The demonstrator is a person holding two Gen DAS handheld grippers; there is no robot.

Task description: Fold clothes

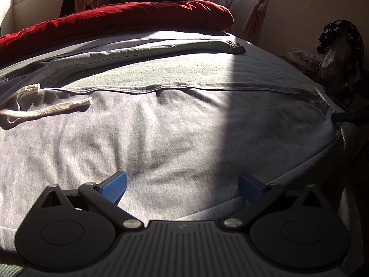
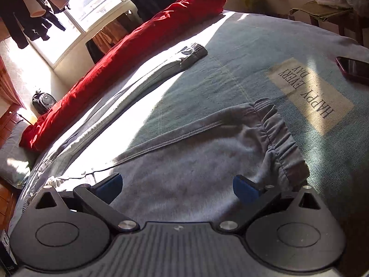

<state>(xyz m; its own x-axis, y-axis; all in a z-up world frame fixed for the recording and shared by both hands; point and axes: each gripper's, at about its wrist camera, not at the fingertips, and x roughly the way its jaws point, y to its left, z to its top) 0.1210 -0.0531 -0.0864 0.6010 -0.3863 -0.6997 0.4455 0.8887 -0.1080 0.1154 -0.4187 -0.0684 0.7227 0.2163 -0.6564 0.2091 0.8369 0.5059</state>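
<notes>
Grey fleecy sweatpants (image 1: pixel 161 124) lie flat, creased; both hand-held grippers (image 1: pixel 182 187) (image 2: pixel 177 185) spread wide, empty.

Left claw (image 1: pixel 182 188): black linkage arms, blue ribbed pads (image 1: pixel 115 187), spread wide, gripping nothing (held low and level).
Right claw (image 2: pixel 177 188): same black-and-blue build, spread wide, empty, tilted sideways.

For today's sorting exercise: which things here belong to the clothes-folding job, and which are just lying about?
Belongs to the job:
grey sweatpants
drawstring
left claw, open
right claw, open

Just lying about:
red duvet
phone
backpack
bed cover
</notes>
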